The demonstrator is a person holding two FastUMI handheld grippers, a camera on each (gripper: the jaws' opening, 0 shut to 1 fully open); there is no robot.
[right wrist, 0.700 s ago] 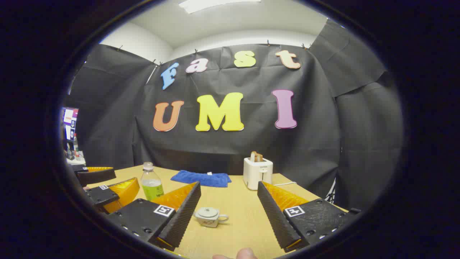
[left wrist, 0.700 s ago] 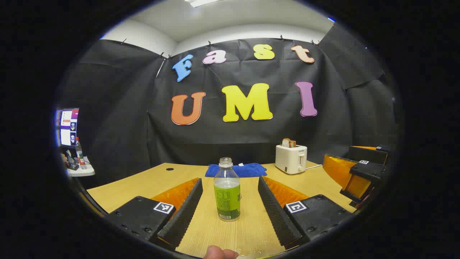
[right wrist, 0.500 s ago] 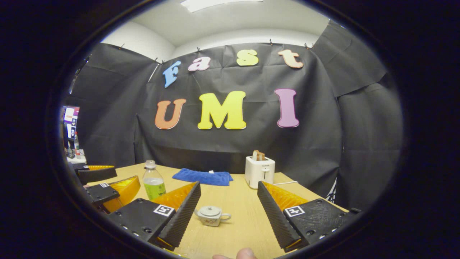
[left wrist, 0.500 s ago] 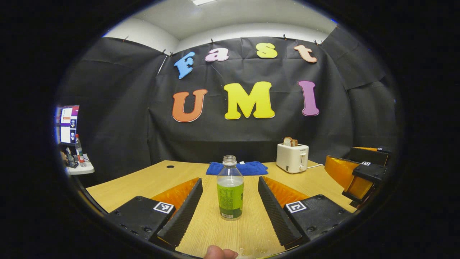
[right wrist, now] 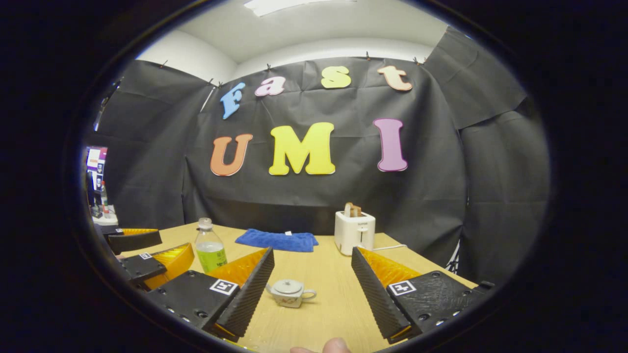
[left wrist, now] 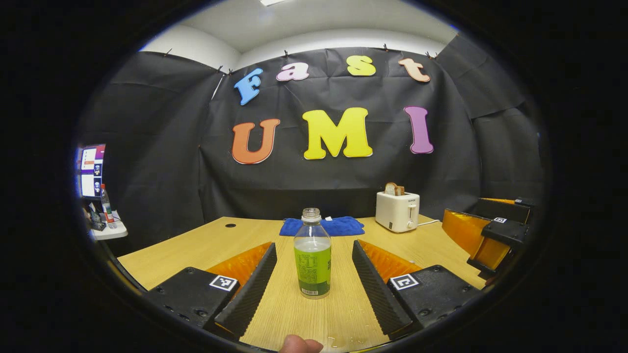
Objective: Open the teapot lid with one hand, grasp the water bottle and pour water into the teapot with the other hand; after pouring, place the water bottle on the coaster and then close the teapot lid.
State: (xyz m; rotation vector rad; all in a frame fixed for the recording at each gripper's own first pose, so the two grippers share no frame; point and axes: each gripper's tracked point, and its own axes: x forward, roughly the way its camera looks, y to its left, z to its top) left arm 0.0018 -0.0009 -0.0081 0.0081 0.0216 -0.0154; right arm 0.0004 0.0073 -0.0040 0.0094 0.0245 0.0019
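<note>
Both grippers wide apart, nothing held. Left gripper [left wrist: 314, 287] lined up on the water bottle [left wrist: 312, 260], standing upright between its fingers on the wooden table [left wrist: 196, 247]: thin clear plastic, uncapped, roughly half full, so probably squashy and spill-prone; grip mid-label, gently. Right gripper [right wrist: 313, 289] faces the teapot [right wrist: 289, 293]: small glazed ceramic, lid on, likely slick and fragile; pinch the knob
</note>
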